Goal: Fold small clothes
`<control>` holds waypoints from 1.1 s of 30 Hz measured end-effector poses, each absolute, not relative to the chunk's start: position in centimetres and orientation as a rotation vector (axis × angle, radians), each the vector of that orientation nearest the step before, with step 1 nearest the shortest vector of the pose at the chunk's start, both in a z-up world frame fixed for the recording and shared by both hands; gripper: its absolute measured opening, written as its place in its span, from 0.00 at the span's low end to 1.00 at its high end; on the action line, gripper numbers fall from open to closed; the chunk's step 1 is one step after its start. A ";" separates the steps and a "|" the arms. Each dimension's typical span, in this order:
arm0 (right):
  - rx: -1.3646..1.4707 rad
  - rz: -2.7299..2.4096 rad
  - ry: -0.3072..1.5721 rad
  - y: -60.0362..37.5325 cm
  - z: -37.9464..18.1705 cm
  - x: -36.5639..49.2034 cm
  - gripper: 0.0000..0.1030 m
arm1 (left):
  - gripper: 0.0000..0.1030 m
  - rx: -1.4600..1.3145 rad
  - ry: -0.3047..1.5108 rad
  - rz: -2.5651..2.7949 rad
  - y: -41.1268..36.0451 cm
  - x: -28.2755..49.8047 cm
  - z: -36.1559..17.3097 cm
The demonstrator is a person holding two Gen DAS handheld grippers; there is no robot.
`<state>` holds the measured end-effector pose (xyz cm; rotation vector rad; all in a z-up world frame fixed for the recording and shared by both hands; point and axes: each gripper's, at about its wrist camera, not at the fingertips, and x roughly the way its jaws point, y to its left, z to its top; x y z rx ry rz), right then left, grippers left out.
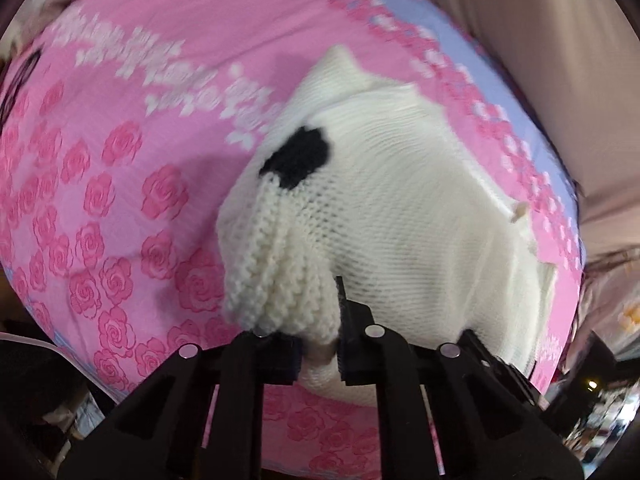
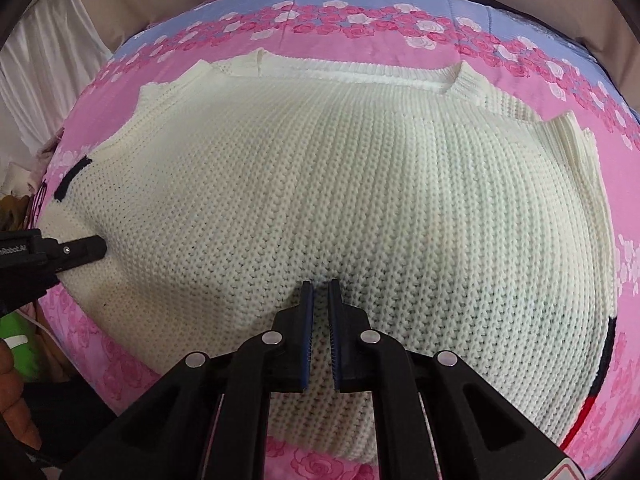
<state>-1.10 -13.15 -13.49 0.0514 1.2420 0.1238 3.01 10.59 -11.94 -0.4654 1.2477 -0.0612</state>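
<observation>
A cream knitted sweater (image 2: pixel 320 184) lies spread flat on a pink bedsheet (image 2: pixel 400 46) printed with roses, its ribbed neckline (image 2: pixel 352 74) at the far edge, toward the pale blue band of the sheet. A short black stripe (image 2: pixel 72 178) marks the sweater's left edge, and black and red stripes (image 2: pixel 602 364) run along its right edge near the hem.

The right gripper (image 2: pixel 319 286) rests at the near middle of the sweater, its jaws drawn close together with a narrow strip of knit showing between them; whether they pinch the fabric cannot be told for certain.

The left gripper (image 1: pixel 320 344) is at the sweater's left edge, below the black stripe. Its jaws are clenched on a bunched fold of the knit (image 1: pixel 280 280), which rises in thick ribbed folds just ahead of the fingers. A black patch (image 1: pixel 298 156) shows on the sweater beyond that fold. From the right wrist view, the left gripper's black finger (image 2: pixel 80 250) presses into the sweater's left edge.
</observation>
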 end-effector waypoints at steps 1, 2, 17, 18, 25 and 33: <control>0.059 0.128 1.239 -13.3 -13.4 -1.1 0.06 | 0.11 -0.430 1.214 -0.089 9.6 2.9 -10.6; 0.072 0.132 1.236 -13.5 -13.3 -1.2 0.06 | 0.10 -0.392 1.181 -0.120 8.5 2.8 -9.3; 0.422 -0.119 1.130 -30.3 -8.7 -14.5 0.16 | 0.17 0.142 1.133 -0.606 -14.4 -1.0 -8.2; 0.439 -0.138 1.120 -31.0 -8.5 -14.9 0.17 | 0.18 0.140 1.167 -0.604 -14.4 -1.2 -9.0; 0.506 -0.043 1.016 -30.2 -5.4 -13.1 0.56 | 0.63 0.150 1.157 -0.515 -8.0 -2.6 -8.4; 0.513 0.101 1.062 -26.2 -5.2 -6.3 0.70 | 0.64 0.111 1.212 -0.309 -0.8 -2.0 -10.3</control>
